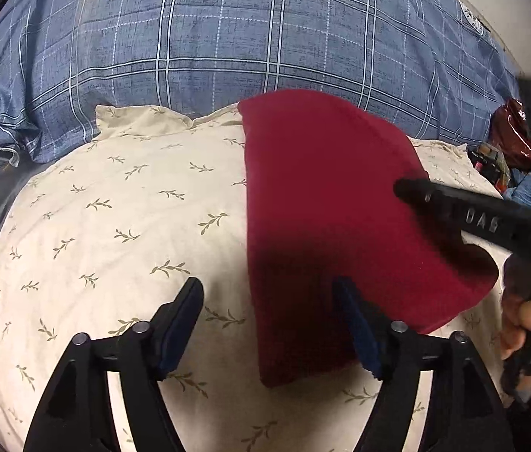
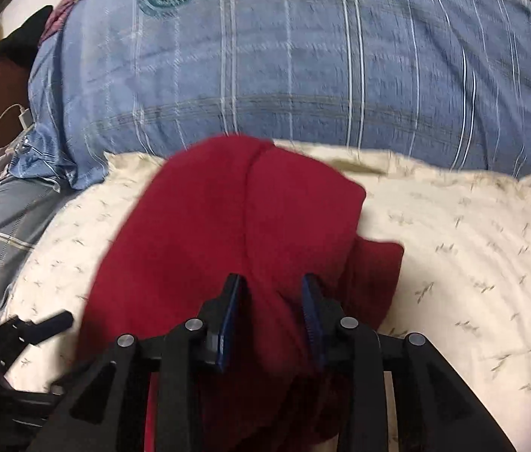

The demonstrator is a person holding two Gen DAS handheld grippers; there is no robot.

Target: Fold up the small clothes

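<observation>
Left tongs (image 1: 271,301) gape empty; right tongs (image 2: 273,293) straddle red garment (image 2: 220,226).

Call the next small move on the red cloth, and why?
Probably bring the left gripper down onto the near left edge of the red cloth and close. Its jaws stand wide open over the cream pillow, pressing on nothing. In the right wrist view the right gripper has red fabric bunched between its jaws; whether they pinch it is unclear.
</observation>
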